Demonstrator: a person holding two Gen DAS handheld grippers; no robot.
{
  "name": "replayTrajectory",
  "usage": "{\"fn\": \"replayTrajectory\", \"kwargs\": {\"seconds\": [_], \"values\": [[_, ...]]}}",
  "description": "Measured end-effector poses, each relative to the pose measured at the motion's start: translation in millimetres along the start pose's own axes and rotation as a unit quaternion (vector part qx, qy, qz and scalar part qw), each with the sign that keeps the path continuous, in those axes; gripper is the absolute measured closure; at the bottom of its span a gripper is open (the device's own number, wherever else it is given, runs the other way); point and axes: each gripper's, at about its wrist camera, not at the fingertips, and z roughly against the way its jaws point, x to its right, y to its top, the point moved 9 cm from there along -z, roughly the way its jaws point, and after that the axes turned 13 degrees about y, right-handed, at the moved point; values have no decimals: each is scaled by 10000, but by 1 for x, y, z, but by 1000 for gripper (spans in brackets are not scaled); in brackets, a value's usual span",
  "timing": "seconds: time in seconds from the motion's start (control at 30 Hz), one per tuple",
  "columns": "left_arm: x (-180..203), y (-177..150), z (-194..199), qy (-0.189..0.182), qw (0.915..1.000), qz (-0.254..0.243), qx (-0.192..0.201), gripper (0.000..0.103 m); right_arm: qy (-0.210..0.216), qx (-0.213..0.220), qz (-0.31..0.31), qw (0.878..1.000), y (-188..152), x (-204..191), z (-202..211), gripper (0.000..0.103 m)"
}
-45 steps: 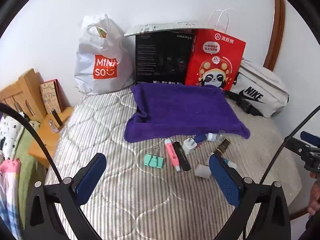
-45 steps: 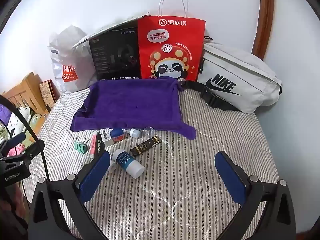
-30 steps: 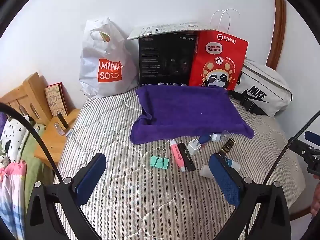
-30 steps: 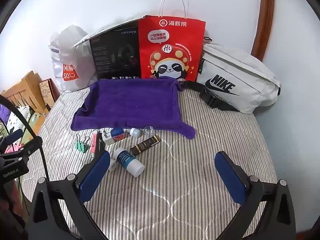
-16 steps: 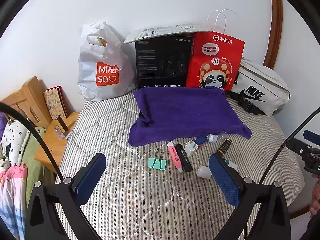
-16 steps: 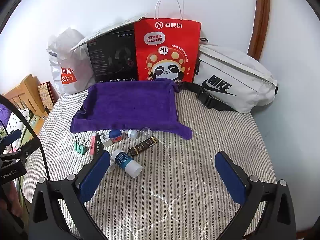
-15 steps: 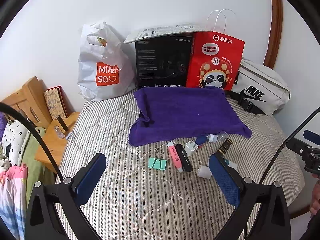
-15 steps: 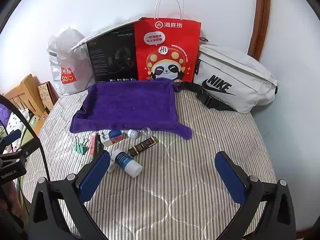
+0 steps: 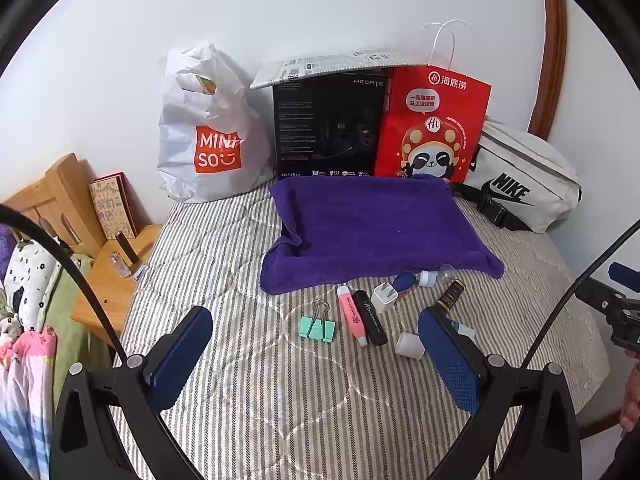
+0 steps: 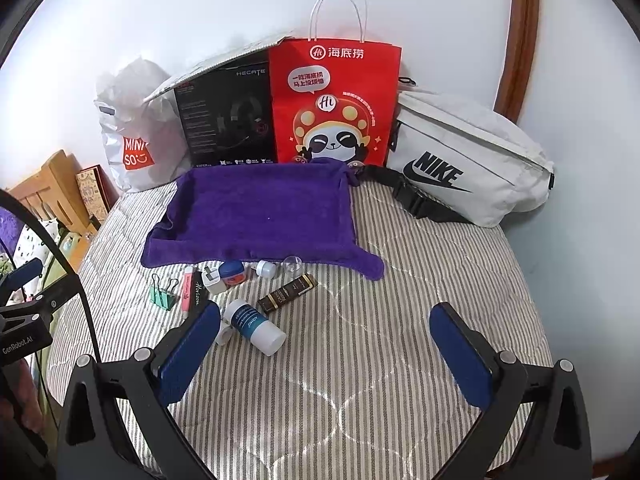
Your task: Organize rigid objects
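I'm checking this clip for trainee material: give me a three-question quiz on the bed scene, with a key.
1. True or false: the mint-green binder clip lies on the purple towel.
2. Which lies nearest the right gripper? A. white bottle with blue label B. white Nike bag C. red paper bag
3. Fill in: the left gripper is ____.

Key: 1 false, it lies on the striped bedcover; 2 A; 3 open, holding nothing.

White wall [image 9: 360, 8], striped quilted bed [image 10: 360, 380], wooden nightstand [image 9: 116, 280]
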Motion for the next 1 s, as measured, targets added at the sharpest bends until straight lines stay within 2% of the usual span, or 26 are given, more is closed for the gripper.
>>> {"fn": "replayTrajectory", "kwargs": {"seconds": [1.0], "values": [[1,2,-2,-26,10000,32,7,0,-13,-42,-16,10000,1,2,-3,0]]}}
